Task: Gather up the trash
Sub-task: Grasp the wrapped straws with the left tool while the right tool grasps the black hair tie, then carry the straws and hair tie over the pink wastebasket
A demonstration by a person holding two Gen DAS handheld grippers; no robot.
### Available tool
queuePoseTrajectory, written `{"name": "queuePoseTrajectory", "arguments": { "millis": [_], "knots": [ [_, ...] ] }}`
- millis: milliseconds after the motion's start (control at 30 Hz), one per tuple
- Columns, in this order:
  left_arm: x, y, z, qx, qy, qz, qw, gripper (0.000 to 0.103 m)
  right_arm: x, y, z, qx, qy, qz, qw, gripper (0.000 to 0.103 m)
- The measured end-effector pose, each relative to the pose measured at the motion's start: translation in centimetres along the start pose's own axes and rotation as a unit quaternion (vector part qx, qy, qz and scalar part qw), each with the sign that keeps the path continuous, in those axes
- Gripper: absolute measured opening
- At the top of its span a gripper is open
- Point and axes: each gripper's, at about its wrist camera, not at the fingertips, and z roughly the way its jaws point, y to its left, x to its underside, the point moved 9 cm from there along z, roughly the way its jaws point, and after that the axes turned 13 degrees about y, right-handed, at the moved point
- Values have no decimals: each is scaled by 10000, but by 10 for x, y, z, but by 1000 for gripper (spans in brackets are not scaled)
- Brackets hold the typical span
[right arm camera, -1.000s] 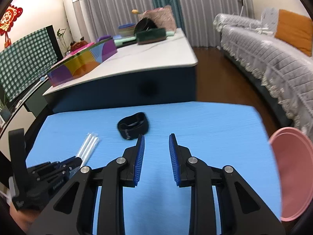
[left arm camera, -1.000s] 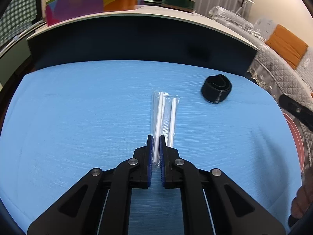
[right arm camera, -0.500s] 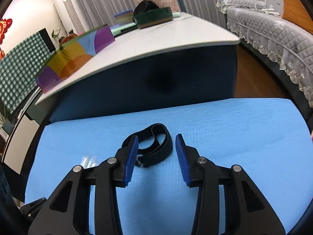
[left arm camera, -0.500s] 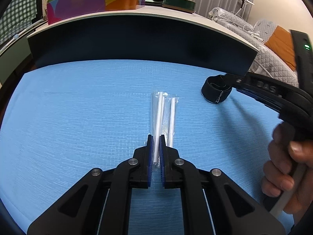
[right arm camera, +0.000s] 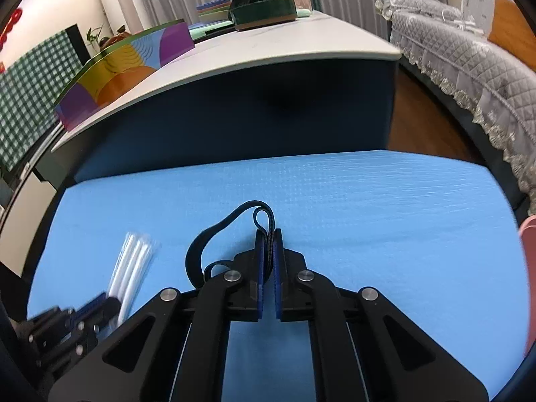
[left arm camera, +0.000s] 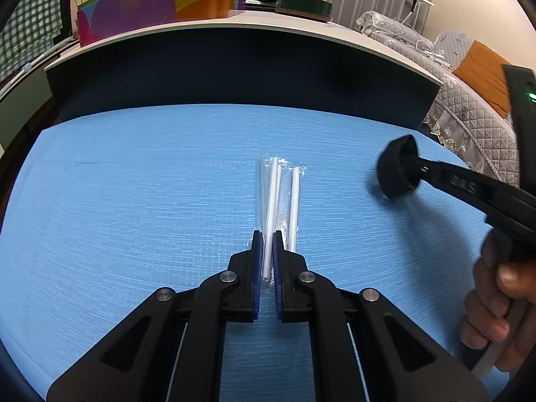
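Straws (left arm camera: 279,201) in a clear wrapper lie near the middle of the blue desk (left arm camera: 134,184), long axis running straight away from the left tongs (left arm camera: 267,258) toward the far edge, so the near ends sit between the blue pads, which have closed narrow onto one white straw and its film. Toward the right edge, a black strap (right arm camera: 214,244) is pinched between the pads of the right tongs (right arm camera: 268,258), also narrow, its loop bulging out to their left and appearing raised off the desk in the left view. Both pieces look secured; a pink bin rim (right arm camera: 529,268) shows past the right edge, nearer the right tongs, so I judge that hand unloads first. Beyond the far edge stands a white counter (right arm camera: 301,47).
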Motion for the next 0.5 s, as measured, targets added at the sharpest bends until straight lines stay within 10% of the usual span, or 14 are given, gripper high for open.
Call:
{"name": "queuePoseTrajectory", "arguments": {
  "millis": [500],
  "knots": [
    [3, -22, -29, 54, -297, 155, 9994, 6, 45, -11, -94, 520, -257, -505, 9970, 5]
  ]
}}
